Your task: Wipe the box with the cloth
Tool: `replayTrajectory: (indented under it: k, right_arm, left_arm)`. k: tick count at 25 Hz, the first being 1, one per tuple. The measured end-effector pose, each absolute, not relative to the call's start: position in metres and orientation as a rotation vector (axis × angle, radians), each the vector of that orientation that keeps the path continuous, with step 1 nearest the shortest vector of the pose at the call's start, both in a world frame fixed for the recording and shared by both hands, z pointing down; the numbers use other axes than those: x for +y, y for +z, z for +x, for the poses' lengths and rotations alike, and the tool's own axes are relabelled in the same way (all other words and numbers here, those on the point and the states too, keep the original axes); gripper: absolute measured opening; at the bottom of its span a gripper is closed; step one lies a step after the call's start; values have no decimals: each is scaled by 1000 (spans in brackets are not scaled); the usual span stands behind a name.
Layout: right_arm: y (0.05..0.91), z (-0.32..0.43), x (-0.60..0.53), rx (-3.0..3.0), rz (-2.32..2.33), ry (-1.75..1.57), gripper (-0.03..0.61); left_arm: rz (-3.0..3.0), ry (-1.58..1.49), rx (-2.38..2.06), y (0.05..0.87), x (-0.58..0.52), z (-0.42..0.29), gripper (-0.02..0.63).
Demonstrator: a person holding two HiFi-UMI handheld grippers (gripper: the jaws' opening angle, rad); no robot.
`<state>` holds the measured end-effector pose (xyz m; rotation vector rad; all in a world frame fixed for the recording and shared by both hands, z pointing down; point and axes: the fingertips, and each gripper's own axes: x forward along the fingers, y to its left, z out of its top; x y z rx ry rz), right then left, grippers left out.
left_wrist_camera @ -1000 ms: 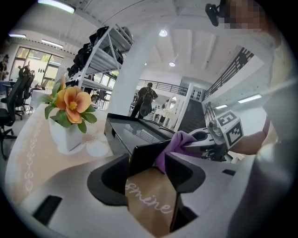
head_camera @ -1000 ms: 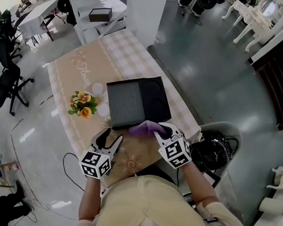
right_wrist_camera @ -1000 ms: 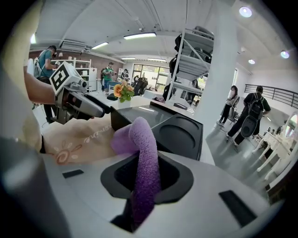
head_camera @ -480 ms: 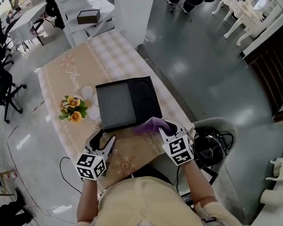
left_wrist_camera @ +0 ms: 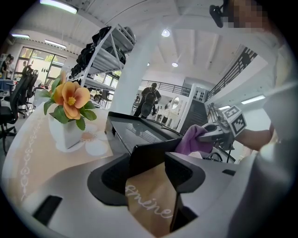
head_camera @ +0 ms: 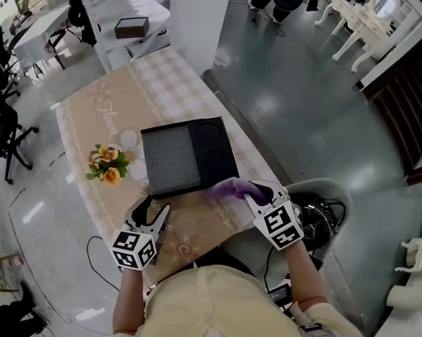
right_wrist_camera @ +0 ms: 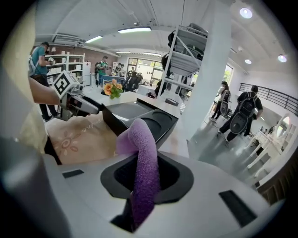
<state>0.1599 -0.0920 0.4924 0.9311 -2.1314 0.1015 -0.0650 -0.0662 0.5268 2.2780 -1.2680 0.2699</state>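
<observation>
A flat black box (head_camera: pixel 185 157) lies open on the beige tablecloth (head_camera: pixel 106 123). It has a grey textured half and a black half with a round recess. My right gripper (head_camera: pixel 252 193) is shut on a purple cloth (head_camera: pixel 227 189), which hangs over the box's near right corner. In the right gripper view the cloth (right_wrist_camera: pixel 142 158) stands up between the jaws, with the box (right_wrist_camera: pixel 139 116) just beyond. My left gripper (head_camera: pixel 155 205) is open at the box's near left corner. In the left gripper view that corner (left_wrist_camera: pixel 153 149) fills the gap ahead of the jaws.
A white vase of orange flowers (head_camera: pixel 104 164) stands left of the box. The table's right edge (head_camera: pixel 262 162) drops to a grey floor. A chair with a black bag and cables (head_camera: pixel 316 219) sits beside my right arm. Office chairs (head_camera: pixel 2 130) stand at the left.
My right gripper has carried the cloth rightward along the box's near edge to its right corner. The left gripper has stayed at the left corner. The head view has shifted slightly.
</observation>
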Motion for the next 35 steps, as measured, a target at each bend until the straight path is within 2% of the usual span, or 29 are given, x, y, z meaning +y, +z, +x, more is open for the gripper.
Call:
replayTrajectory:
  k: [5, 16, 29, 35]
  right_arm:
    - [436, 160, -90, -2198, 843, -99, 77]
    - [355, 185, -182, -2123, 1261, -468, 77]
    - [455, 205, -249, -1932, 1335, -180, 77]
    - [497, 180, -260, -1944, 1103, -181, 77]
  left_arm:
    - [2290, 294, -1274, 528, -66, -64, 250]
    - [2292, 313, -1306, 531, -66, -63, 250]
    - [2249, 309, -1317, 529, -68, -65, 250]
    - [2253, 308, -1304, 530, -69, -65, 250]
